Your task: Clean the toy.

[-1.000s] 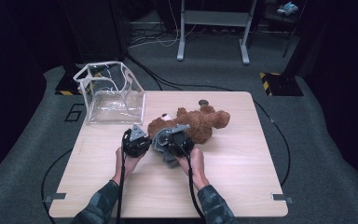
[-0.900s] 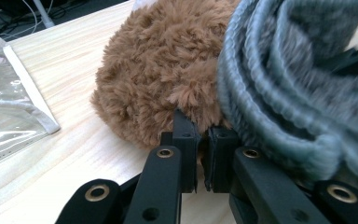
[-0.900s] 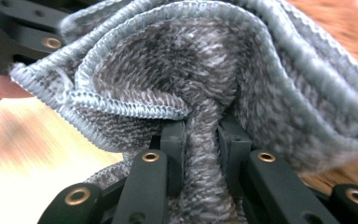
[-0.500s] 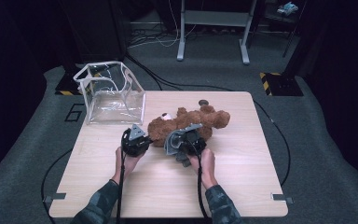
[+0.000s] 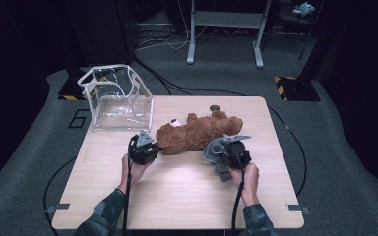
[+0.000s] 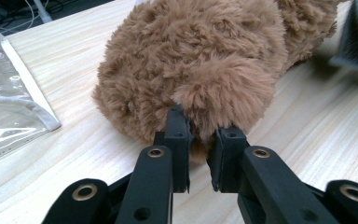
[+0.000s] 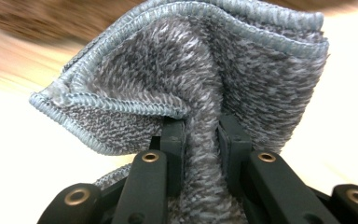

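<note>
Bear [image 5: 197,133] mid-table, ear in loosening left gripper [image 6: 200,140] | right gripper [image 7: 200,135] clamps grey cloth [image 7: 205,70], bare tabletop [image 5: 177,196] nearside

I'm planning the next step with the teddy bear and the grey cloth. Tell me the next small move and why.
Probably carry the grey cloth clear of the teddy bear and set it on the table. The right gripper is shut on the cloth, held beside the bear, while the left gripper, whose jaws have just been opening, pinches the bear's fur.

Bare table [image 5: 177,196] near edge; teddy bear [image 5: 197,133] (mid-table), clear bag [image 5: 115,101] block far-left.
</note>
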Demonstrator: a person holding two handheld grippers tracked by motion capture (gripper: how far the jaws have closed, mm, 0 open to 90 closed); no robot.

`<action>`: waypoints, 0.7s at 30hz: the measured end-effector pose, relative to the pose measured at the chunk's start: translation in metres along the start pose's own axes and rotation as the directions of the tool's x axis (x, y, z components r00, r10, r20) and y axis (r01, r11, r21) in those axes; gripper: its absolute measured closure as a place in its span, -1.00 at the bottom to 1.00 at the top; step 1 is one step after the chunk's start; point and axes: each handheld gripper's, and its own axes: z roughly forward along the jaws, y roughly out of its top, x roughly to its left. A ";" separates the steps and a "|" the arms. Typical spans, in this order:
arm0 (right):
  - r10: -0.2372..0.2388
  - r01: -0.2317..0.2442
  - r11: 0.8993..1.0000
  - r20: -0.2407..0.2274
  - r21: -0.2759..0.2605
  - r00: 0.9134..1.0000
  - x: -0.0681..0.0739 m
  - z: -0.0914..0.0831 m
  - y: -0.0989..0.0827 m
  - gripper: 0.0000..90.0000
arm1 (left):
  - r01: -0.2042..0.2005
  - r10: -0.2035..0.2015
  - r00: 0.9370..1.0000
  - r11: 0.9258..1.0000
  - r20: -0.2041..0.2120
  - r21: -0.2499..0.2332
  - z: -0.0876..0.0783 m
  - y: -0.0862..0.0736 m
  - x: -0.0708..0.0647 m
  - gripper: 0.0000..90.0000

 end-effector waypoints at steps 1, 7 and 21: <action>0.029 -0.029 1.000 0.018 0.002 0.999 -0.013 -0.005 -0.005 0.68 | 0.001 -0.001 1.000 1.000 0.000 -0.001 0.000 0.000 0.000 0.70; 0.131 -0.137 0.989 0.107 0.052 0.985 -0.062 -0.017 -0.021 0.63 | 0.014 -0.014 1.000 1.000 0.007 0.028 0.001 0.003 -0.002 0.18; 0.217 -0.220 0.975 0.086 0.026 0.972 -0.099 -0.037 -0.025 -0.67 | 0.031 -0.031 0.999 0.999 0.010 0.035 -0.005 0.019 -0.004 -0.43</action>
